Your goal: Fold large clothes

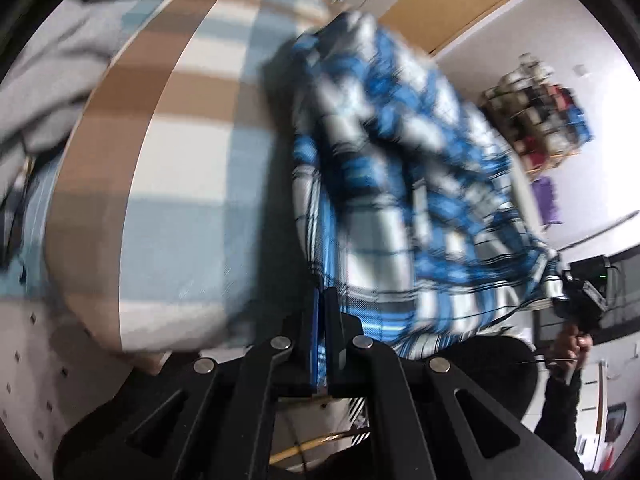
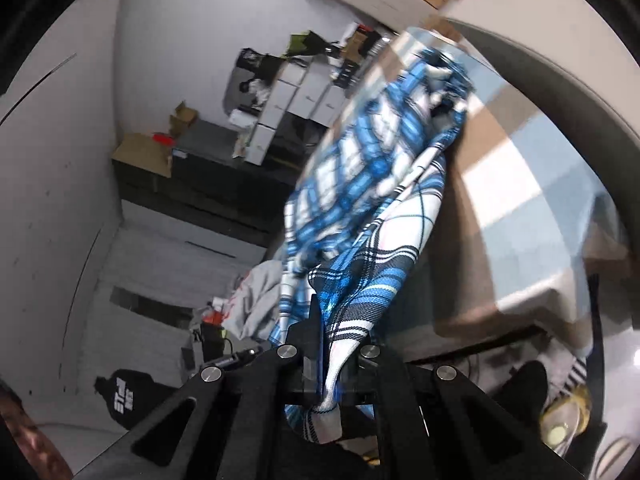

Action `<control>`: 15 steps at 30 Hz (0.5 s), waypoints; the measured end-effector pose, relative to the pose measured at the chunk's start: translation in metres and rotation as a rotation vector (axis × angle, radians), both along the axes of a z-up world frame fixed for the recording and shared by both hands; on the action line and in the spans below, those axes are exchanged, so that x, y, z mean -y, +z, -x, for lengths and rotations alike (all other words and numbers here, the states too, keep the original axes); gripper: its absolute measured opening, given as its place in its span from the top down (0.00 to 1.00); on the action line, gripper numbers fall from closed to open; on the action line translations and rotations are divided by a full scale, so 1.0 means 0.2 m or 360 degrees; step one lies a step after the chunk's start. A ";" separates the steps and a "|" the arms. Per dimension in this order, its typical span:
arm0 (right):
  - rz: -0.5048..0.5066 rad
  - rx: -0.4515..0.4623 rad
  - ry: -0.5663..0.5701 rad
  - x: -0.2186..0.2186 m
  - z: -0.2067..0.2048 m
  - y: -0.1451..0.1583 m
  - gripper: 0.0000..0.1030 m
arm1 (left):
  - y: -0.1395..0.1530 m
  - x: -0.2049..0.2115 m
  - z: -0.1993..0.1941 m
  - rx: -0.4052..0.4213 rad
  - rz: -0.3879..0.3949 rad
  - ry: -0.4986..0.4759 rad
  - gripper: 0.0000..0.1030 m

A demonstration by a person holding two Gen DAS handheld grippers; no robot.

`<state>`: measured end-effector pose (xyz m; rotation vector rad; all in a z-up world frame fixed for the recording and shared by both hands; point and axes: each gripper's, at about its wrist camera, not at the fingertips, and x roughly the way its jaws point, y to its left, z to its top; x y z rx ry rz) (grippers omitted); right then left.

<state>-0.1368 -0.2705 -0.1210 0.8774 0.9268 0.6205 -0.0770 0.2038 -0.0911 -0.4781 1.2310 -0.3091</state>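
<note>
Below both tools lay a checked blue, white and brown bedcover (image 1: 188, 168). The blue and white plaid shirt (image 1: 400, 184) was pinched tight by the left gripper (image 1: 320, 320) and the right gripper (image 2: 326, 344) and held up. It likely needed spreading flat ahead of them next.

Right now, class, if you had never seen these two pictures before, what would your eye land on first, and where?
First, the blue, white and black plaid shirt, hanging bunched in mid-air through the middle of both views. Next, the left gripper and the right gripper, each shut on a bit of its cloth at the bottom of its picture. Behind lies a table under a tan, white and pale blue checked cloth.
</note>
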 end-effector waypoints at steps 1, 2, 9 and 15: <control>0.0058 -0.0018 0.0000 0.00 -0.01 -0.01 0.97 | -0.04 0.01 0.00 -0.0061 -0.0012 0.0003 1.00; 0.0139 -0.0046 0.0016 -0.01 -0.01 -0.04 0.97 | -0.06 0.01 0.00 -0.0079 -0.0016 0.0007 1.00; 0.0471 -0.0127 0.0116 -0.01 -0.04 -0.18 0.97 | 0.00 0.12 -0.04 -0.0018 -0.0050 -0.0083 0.21; 0.0553 -0.0119 0.0224 0.00 -0.05 -0.30 0.96 | -0.01 0.17 -0.08 -0.0071 -0.0006 -0.0109 0.12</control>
